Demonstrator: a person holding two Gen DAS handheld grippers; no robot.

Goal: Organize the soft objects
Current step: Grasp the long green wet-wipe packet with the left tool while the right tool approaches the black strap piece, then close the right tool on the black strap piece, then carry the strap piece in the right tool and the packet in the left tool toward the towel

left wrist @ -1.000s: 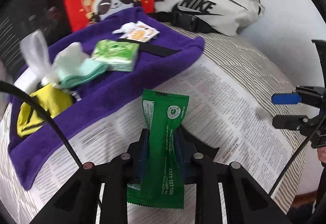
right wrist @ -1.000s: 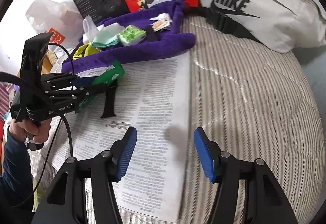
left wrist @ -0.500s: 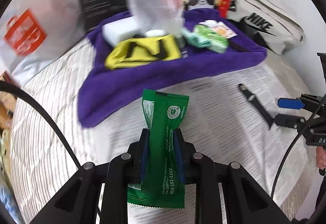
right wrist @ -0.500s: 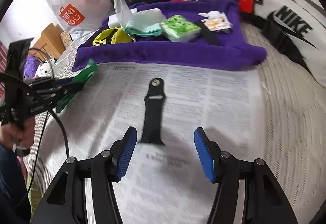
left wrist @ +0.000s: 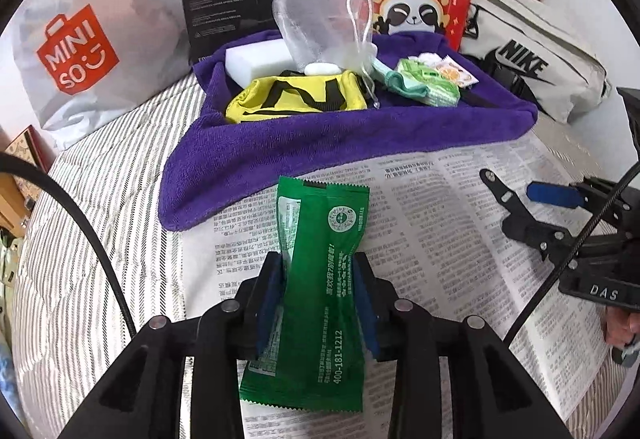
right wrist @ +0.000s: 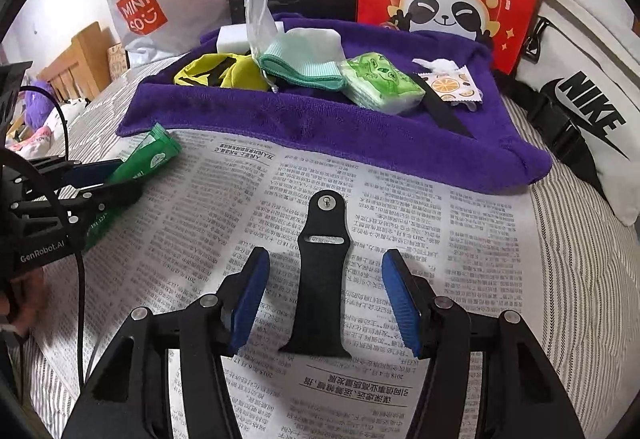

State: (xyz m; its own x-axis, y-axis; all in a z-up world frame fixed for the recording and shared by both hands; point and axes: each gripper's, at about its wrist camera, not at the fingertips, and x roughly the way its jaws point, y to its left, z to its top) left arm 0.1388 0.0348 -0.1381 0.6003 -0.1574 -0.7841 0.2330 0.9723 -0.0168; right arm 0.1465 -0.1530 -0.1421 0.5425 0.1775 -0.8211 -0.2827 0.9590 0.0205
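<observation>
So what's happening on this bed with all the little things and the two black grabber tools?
A person is sorting small soft items with two hand-held grippers. The left gripper has its jaws shut on a green sachet, held above the newspaper. The right gripper is open, its jaws either side of a black watch strap lying on the newspaper. Other items already sit on the purple towel.

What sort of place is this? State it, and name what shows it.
Probably a bedroom at home: the work surface is a bed with a striped quilt, a wooden bed frame stands behind, and a shopping bag leans nearby.
</observation>
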